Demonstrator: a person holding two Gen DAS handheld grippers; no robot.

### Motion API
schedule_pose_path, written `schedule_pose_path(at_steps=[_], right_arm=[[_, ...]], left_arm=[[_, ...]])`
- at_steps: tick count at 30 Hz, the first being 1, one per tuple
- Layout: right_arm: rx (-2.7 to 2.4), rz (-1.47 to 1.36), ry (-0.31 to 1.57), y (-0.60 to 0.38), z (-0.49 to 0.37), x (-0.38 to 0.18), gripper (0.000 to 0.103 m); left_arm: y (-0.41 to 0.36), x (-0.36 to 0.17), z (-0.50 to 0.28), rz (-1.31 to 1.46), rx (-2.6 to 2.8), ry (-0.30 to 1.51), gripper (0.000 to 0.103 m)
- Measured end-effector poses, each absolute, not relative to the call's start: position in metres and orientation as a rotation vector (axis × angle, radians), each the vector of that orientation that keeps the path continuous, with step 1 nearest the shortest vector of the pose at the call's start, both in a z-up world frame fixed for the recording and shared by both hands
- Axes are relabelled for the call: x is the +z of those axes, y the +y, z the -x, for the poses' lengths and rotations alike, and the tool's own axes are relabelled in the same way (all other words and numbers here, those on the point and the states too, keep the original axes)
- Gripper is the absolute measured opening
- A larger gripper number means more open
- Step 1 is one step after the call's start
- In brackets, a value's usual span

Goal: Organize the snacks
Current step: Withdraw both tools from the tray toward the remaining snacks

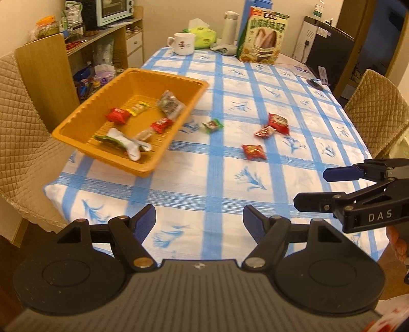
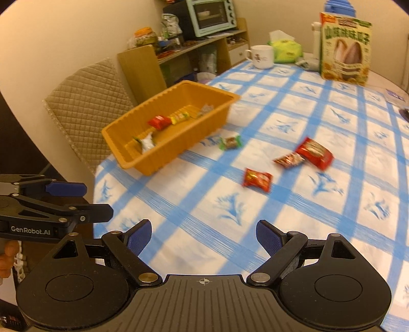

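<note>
An orange tray (image 1: 84,112) (image 2: 163,163) sits at the table's left edge with several snack packets inside. On the cloth lie a green-wrapped snack (image 1: 212,125) (image 2: 230,142), a large red packet (image 1: 279,123) (image 2: 315,152), a small red packet (image 1: 264,132) (image 2: 288,160) and another red packet (image 1: 253,151) (image 2: 256,179). My left gripper (image 1: 199,221) (image 2: 84,201) is open and empty above the near table edge. My right gripper (image 2: 203,233) (image 1: 309,187) is open and empty, to the right of the left one.
A blue-checked cloth (image 1: 230,178) covers the table. At the far end stand a white mug (image 1: 182,43), a green tissue pack (image 1: 203,37), a white flask (image 1: 230,25) and a sunflower-seed box (image 1: 265,38). Padded chairs (image 1: 23,132) flank the table; shelves with an oven (image 1: 112,11) stand left.
</note>
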State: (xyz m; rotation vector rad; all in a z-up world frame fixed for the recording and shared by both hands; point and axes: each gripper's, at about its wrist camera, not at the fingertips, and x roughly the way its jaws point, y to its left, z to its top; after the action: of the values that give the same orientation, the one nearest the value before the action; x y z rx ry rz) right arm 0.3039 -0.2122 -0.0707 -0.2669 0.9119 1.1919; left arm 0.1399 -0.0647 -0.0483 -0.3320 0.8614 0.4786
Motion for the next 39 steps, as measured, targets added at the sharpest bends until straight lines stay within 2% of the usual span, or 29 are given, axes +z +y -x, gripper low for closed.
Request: schedule_pose_path(at_steps=[13,17,33,39], right_arm=[[1.075,0.240,0.941,-0.259,-0.338,-0.084,0.088],[1.036,0.230,0.944,-0.268,-0.350,-0.088,0.088],[0.897,0.181,0.960,-0.285,-0.398,-0.103,0.088],[0.868,0.168,0.969,-0.282,-0.409,-0.107,0.088]], left_arm=[[-0.103,-0.068,-0.183,0.276,0.381,0.880,0.072],[-0.109,-0.075,-0.201,0.253,0.352,0.884,0.067],[-0.098,-0.103,-0.268,0.132,0.294,0.905,0.064],[-0.086,-0.114,-0.293,0.076,0.286,0.907,0.060]])
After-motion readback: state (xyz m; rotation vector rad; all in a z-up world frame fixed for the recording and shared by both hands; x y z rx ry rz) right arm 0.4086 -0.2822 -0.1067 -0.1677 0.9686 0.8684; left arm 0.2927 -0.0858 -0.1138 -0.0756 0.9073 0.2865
